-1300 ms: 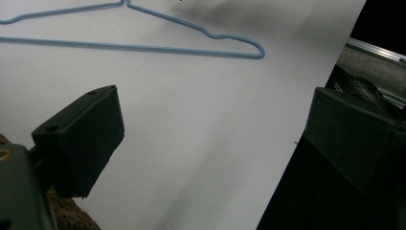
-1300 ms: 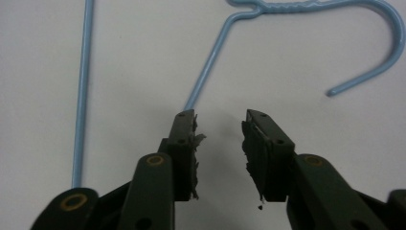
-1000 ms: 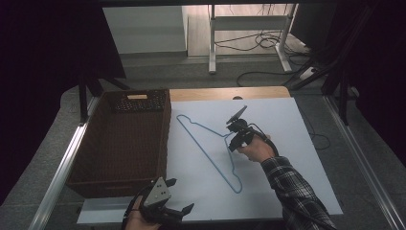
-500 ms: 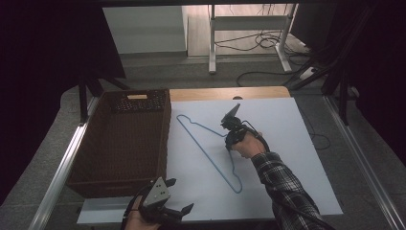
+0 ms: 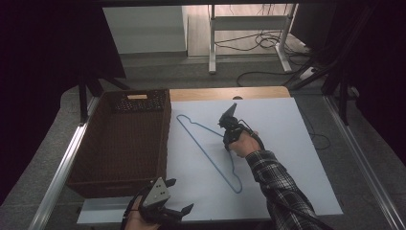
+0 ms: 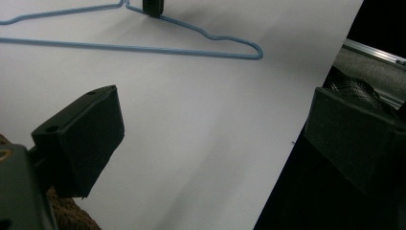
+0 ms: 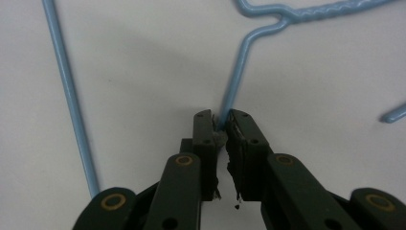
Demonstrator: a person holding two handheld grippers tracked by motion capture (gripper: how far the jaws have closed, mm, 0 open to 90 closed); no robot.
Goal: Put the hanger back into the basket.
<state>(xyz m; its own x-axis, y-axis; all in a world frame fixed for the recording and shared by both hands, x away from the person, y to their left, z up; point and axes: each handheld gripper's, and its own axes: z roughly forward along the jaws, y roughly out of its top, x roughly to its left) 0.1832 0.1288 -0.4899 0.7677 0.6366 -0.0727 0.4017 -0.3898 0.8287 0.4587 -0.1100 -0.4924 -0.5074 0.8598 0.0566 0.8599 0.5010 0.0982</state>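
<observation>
On the white sheet [image 5: 287, 158] that covers the bench, a blue wire hanger [image 5: 206, 148] is laid flat, its hook toward the near edge and its long bar running toward the basket [image 5: 119, 139] at the left. From above, the hanger is seen just beside the basket but apart from it. The right gripper [image 5: 228, 125] is held over the hanger's upper arm, with the hand [image 5: 245, 143] behind it and a plaid sleeve [image 5: 280, 187] coming in from the bottom. Along the right gripper view, the two jaws of the right gripper [image 7: 221, 125] are seen drawn nearly together on a thin run of the hanger [image 7: 234, 91], so that the wire is pinched between their tips; the hanger's twisted neck is seen just beyond, and its long bar is seen well to the left. The left gripper [image 5: 174, 201] is held at the near edge of the sheet, by the basket's near corner, and its jaws are spread wide with nothing between them. Through the left gripper view the same wide gap is shown at the left gripper [image 6: 210, 139], with bare sheet [image 6: 201, 120] beneath it and the hanger [image 6: 143, 48] lying well beyond
</observation>
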